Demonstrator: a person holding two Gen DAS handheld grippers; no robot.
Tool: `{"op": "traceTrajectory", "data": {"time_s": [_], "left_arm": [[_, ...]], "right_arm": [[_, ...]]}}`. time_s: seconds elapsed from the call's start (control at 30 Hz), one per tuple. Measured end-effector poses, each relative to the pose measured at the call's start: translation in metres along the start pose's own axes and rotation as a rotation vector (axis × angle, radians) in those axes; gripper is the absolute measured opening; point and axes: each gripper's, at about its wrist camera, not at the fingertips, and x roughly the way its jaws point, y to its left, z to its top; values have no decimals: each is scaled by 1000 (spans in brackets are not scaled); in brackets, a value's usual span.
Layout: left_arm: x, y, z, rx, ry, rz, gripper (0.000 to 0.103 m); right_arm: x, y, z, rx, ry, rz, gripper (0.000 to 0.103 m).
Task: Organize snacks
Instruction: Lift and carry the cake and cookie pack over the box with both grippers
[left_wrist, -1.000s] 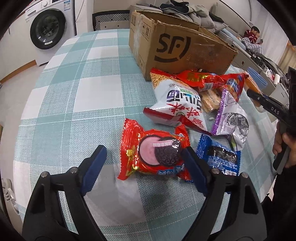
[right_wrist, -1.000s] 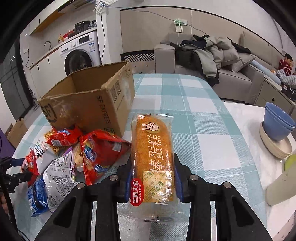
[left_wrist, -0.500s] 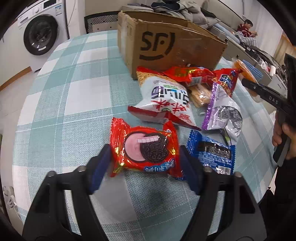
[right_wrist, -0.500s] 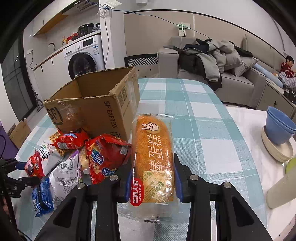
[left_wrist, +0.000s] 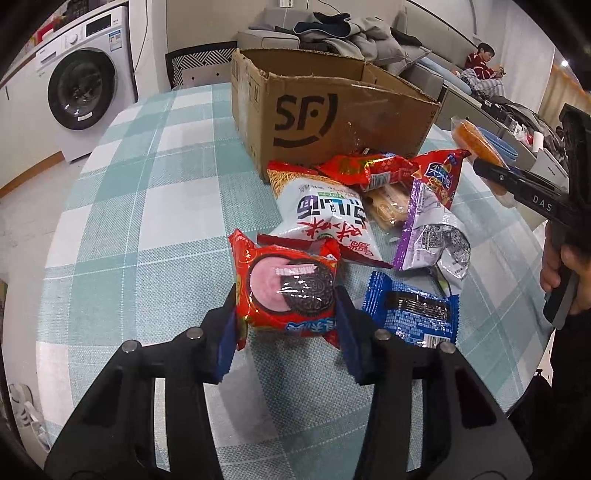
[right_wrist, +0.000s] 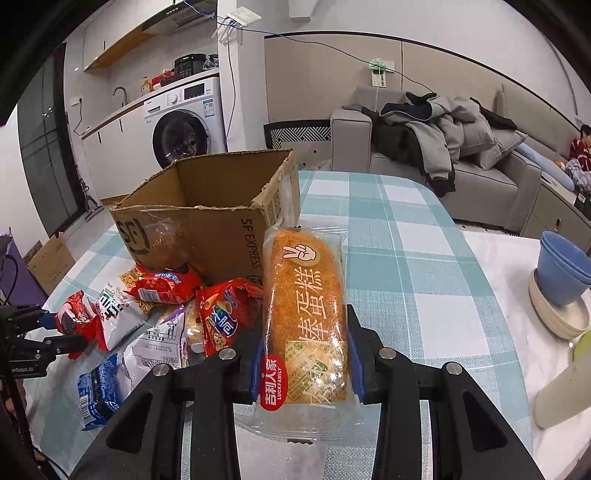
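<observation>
Counter: covered by a teal-and-white checked cloth.
Cardboard box: stood open on the cloth, beyond the left gripper and ahead-left of the right gripper.
Snack heap: lay against the box's near side, between box and left gripper.
White noodle bag: flat, just past the left gripper.
Purple-and-silver packet: right of the noodle bag.
Blue packet: flat, just right of the left gripper.
Stacked bowls: far right of the right gripper.

Both fisheye wrist views look steeply down along their claws, close over the teal-checked cloth-covered bench; both share the brown cardboard box from opposite ends.
</observation>
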Motion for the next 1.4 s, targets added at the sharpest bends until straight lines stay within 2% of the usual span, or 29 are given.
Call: {"op": "traceTrajectory", "data": {"time_s": [0.57,0.77,0.97,1.4], "left_arm": [[-43,24,5,-88,-93,-50,44],[-50,29,10,-113,-123,-23,44],[-49,32,18,-122,-140,38,44],[-50,37,58,-138,-171,87,44]], "right_arm": [[-25,19,9,-18,-62,87,36],[-30,23,11,-32,-78,92,36],[-29,30,14,-49,-75,110,36],[-30,46,39,-94,-89,133,36]]}}
